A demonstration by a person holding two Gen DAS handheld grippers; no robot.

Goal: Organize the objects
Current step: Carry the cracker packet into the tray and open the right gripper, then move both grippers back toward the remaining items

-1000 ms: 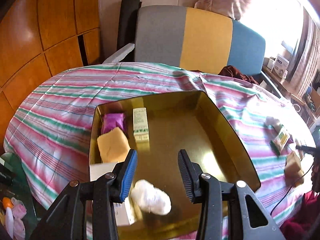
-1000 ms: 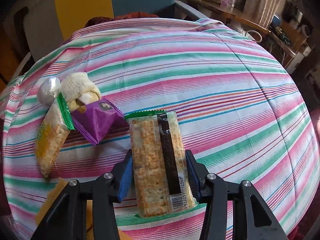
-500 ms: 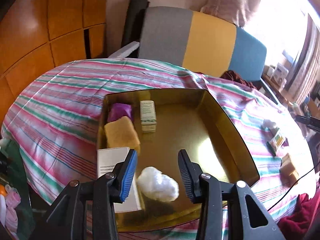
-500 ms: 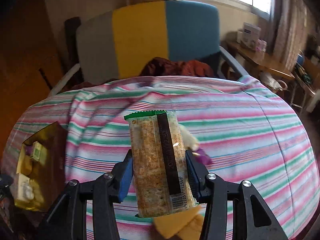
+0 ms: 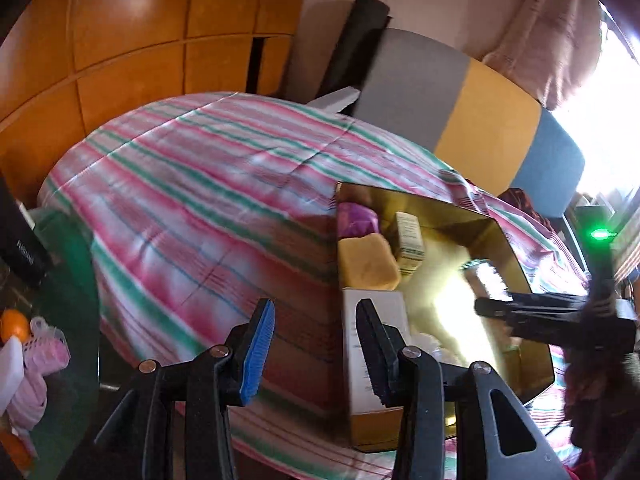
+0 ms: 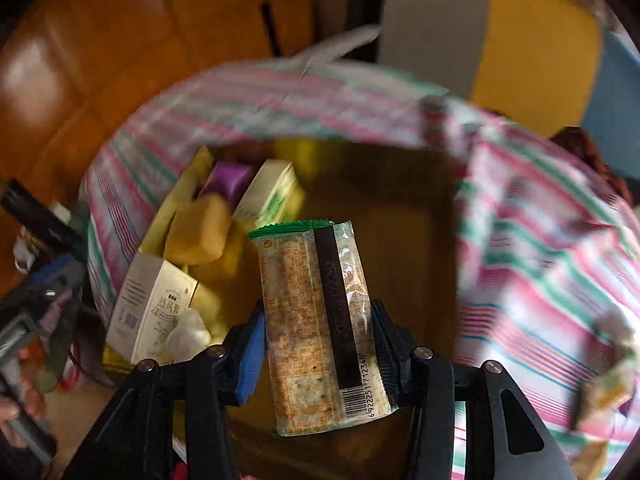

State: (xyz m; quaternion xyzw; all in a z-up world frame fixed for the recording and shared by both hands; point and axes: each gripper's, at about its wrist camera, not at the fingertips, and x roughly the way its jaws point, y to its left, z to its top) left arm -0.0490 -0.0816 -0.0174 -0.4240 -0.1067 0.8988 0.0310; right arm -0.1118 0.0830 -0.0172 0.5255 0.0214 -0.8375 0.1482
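Observation:
My right gripper [image 6: 319, 312] is shut on a clear cracker packet [image 6: 316, 332] with a green top edge and hangs over the gold tray [image 6: 400, 240]. Along the tray's left side lie a purple packet [image 6: 228, 178], a yellow block [image 6: 198, 234], a green-and-white box [image 6: 268, 196], a white box [image 6: 154, 308] and a white wad [image 6: 188, 330]. My left gripper [image 5: 315, 308] is open and holds nothing. It hovers over the striped cloth just left of the gold tray [image 5: 520, 264]. In the left wrist view the right gripper [image 5: 540, 316] shows blurred above the tray.
A pink, green and white striped cloth [image 5: 208, 200] covers the round table. A grey, yellow and blue chair [image 5: 480, 120] stands behind it, against wooden wall panels. More snack packets [image 6: 608, 392] lie on the cloth at the right. A green side surface [image 5: 60, 280] with clutter sits at the left.
My right gripper swung left with the cracker packet, from over the loose snacks to above the tray. My left gripper slid left off the tray, and the white wad stayed inside it.

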